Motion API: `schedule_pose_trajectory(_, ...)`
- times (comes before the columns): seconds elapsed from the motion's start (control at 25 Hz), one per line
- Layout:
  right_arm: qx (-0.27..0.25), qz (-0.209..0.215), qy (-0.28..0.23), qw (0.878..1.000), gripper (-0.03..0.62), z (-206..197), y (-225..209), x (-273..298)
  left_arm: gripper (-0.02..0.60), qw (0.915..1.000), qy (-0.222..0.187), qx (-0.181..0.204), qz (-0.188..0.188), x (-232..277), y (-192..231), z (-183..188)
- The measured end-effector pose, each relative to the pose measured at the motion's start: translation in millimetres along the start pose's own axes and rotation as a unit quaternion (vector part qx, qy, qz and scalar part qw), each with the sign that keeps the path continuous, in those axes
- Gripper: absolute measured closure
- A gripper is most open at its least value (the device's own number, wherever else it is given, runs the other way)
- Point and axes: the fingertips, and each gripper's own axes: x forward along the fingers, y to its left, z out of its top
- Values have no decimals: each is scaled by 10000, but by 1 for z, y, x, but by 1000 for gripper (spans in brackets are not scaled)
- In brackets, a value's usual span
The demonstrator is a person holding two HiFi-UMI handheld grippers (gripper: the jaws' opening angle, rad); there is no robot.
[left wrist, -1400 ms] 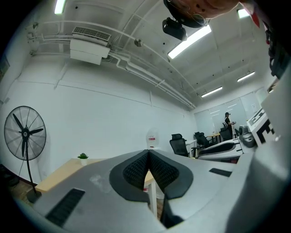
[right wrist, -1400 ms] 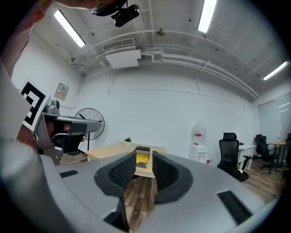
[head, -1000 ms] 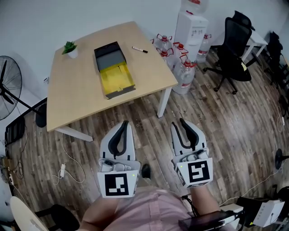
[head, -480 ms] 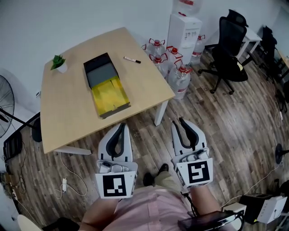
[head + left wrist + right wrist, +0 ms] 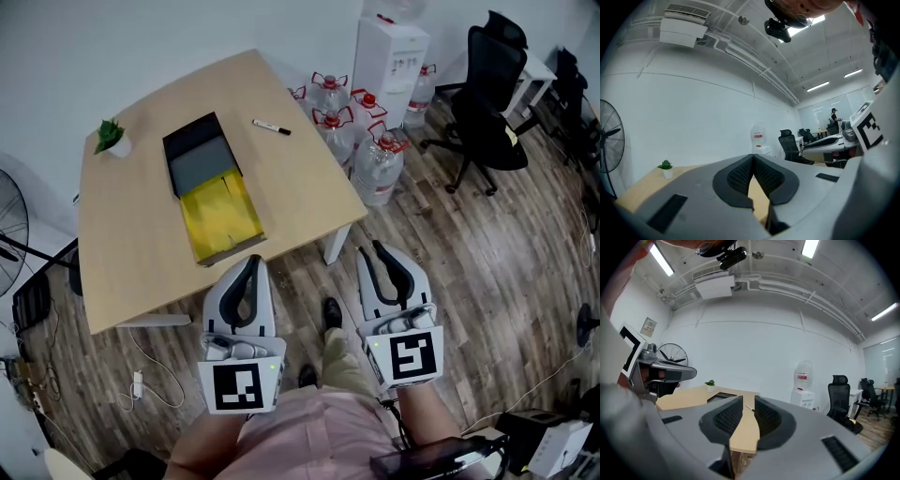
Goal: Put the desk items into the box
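Note:
An open box (image 5: 211,192), black at the far end and yellow inside at the near end, lies on the light wooden table (image 5: 131,244). Beyond it on the table rests a black marker (image 5: 271,127), and a small potted plant (image 5: 112,139) stands at the far left corner. Both grippers hang over the floor, short of the table's near edge. My left gripper (image 5: 251,260) is shut, its pads touching at the tips with nothing between them. My right gripper (image 5: 368,254) stands open by a narrow gap, holding nothing. The box (image 5: 721,396) and marker (image 5: 749,408) also show in the right gripper view.
Several large water bottles (image 5: 347,108) and a white water dispenser (image 5: 392,56) stand on the wood floor right of the table. A black office chair (image 5: 492,89) is at the far right, a standing fan (image 5: 9,225) at the left. Cables (image 5: 141,375) trail on the floor.
The table and box have drifted left and nearer in the head view as the person walks. Both grippers keep their pose and jaw state.

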Motion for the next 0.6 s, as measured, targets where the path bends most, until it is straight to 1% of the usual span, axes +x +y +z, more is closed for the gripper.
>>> schedule_pose_trajectory(0.2,32,239,-28,9997,517,1,-35,48,571,9997,19,61,226,55,4,5)
schedule_pose_trajectory(0.32,-3,440,-244,9987,517,10,-51,79,571,9993,3,139,339,87,4,12)
schedule_pose_trajectory(0.48,8,664,-356,9972,517,22,-73,116,571,9982,-118,292,515,128,6,30)
schedule_pose_trajectory(0.6,-4,805,-359,9961,519,29,-87,140,571,9972,-204,323,650,151,8,41)
